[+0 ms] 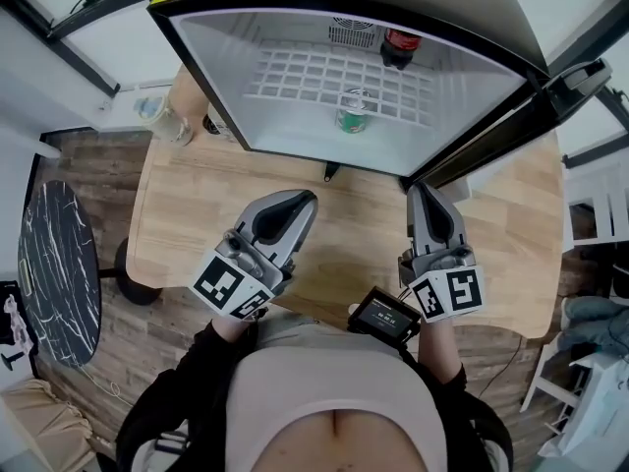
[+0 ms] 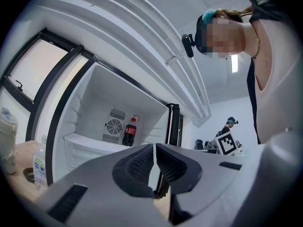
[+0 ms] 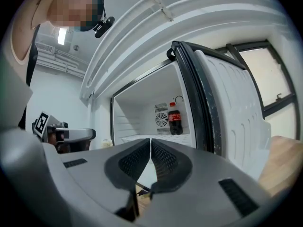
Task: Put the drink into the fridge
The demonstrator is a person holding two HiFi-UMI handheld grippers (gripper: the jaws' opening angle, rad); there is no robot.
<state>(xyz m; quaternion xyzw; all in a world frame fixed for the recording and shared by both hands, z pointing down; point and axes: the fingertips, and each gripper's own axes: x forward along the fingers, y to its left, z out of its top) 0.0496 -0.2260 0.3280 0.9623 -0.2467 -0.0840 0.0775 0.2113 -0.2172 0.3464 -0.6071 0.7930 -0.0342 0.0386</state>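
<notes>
Left gripper [image 1: 298,203] clenched empty, right gripper [image 1: 423,195] likewise, open fridge [image 1: 221,67] straight ahead of both, 1 cola bottle [image 1: 398,47] and 1 green can [image 1: 352,112] inside, beyond the tips.

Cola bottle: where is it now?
The cola bottle stands at the back of the open fridge, right of the fan vent, beyond the green can; head view, upper centre.

A pale top [image 1: 334,401] with black sleeves [image 1: 185,386] is worn; the grey moulded left gripper [image 1: 298,203] and right gripper [image 1: 425,195] are each fitted with a black-and-white marker cube [image 1: 228,285], a small black screen [image 1: 385,315] beside the right.
</notes>
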